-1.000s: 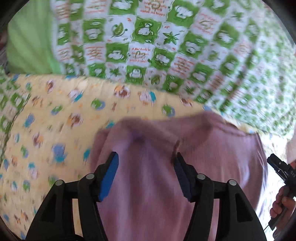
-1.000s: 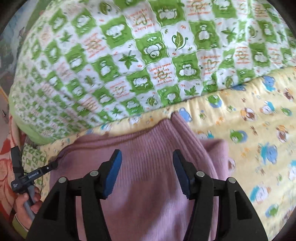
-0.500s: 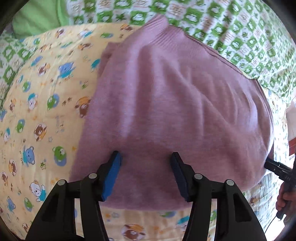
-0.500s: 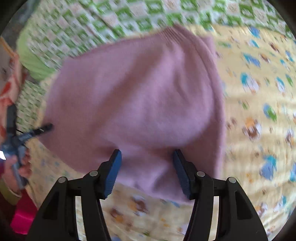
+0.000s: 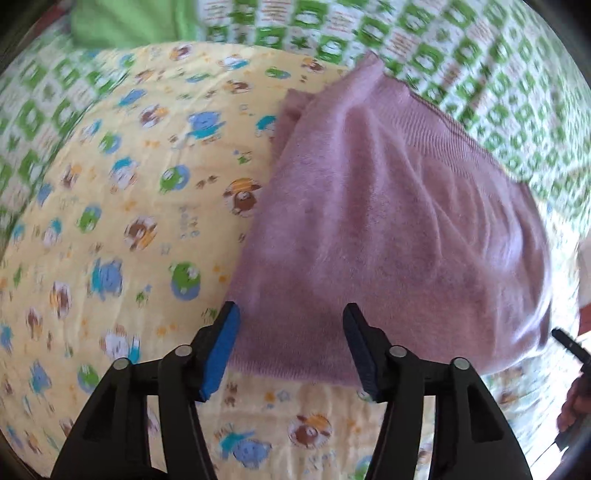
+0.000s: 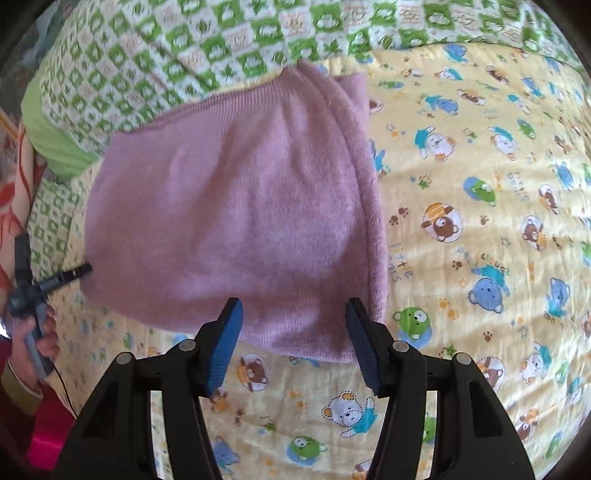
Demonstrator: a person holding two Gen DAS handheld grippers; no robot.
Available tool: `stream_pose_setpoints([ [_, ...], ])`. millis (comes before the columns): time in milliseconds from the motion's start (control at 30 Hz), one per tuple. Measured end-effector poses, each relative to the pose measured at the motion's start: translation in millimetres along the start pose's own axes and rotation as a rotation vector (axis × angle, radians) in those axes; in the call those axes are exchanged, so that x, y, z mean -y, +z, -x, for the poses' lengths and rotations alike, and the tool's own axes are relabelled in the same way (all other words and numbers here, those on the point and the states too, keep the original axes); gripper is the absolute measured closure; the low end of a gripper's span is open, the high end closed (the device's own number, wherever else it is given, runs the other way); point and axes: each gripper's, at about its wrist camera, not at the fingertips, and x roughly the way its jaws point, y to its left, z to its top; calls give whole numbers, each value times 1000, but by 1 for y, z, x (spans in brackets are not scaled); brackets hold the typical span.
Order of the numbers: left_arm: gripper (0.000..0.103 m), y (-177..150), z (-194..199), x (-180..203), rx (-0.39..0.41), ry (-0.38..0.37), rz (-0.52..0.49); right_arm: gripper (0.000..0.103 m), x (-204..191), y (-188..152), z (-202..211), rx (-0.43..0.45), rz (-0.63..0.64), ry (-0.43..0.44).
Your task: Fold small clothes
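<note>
A small mauve knitted garment (image 5: 399, 229) lies folded into a compact block on a yellow cartoon-bear blanket (image 5: 122, 221); it also shows in the right wrist view (image 6: 236, 214). My left gripper (image 5: 291, 347) is open and empty, hovering just above the garment's near left edge. My right gripper (image 6: 291, 343) is open and empty, above the garment's near right edge. The other gripper's tip shows at the right edge of the left wrist view (image 5: 569, 343) and at the left edge of the right wrist view (image 6: 70, 275), close to the garment.
The yellow blanket (image 6: 480, 229) spreads around the garment. A green-and-white checked quilt (image 5: 461, 48) lies behind it, also in the right wrist view (image 6: 184, 48). A plain green cloth (image 5: 125, 22) sits at the back left. A pink object (image 6: 48, 439) is at lower left.
Both grippers drew back and rose from over the garment; it went from filling the view to lying folded ahead of the fingertips. Both jaws stayed open.
</note>
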Motion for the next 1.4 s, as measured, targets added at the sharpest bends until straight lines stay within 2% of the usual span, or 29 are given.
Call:
stream_pose_setpoints([
  [100,37,-13,8,-13,-22,-38,99,44,-1,-1,11,34,-21,19],
  [367,35,-49,9,-32,-92,-101,241,44,-7,-17,13,41,-89,60],
  [633,32,-34,-19,-19,-103,-124,350,44,-22,-28,5,19,-73,102],
  [933,32,-13,-34,-26,-41,-154,531,44,-35,-31,-8,-14,-57,144],
  [1000,34,-10,-35,-27,-25,-149,551,44,-36,-32,-10,-22,-51,146],
  [1033,45,-9,-34,-27,-16,-143,550,44,-36,-31,-11,-24,-49,147],
  [1067,60,-7,-35,-24,-8,-138,540,44,-36,-31,-11,-25,-48,148],
  [1100,65,-5,-35,-23,-5,-132,521,44,-36,-30,-12,-26,-48,148],
  [1167,82,-2,-31,-16,18,-113,492,44,-35,-28,-12,-25,-52,149],
  [1300,86,6,-11,11,76,-58,357,44,-33,-25,-10,-15,-59,151],
  [1400,89,9,10,43,134,-65,227,44,-30,-19,-7,-5,-64,157],
])
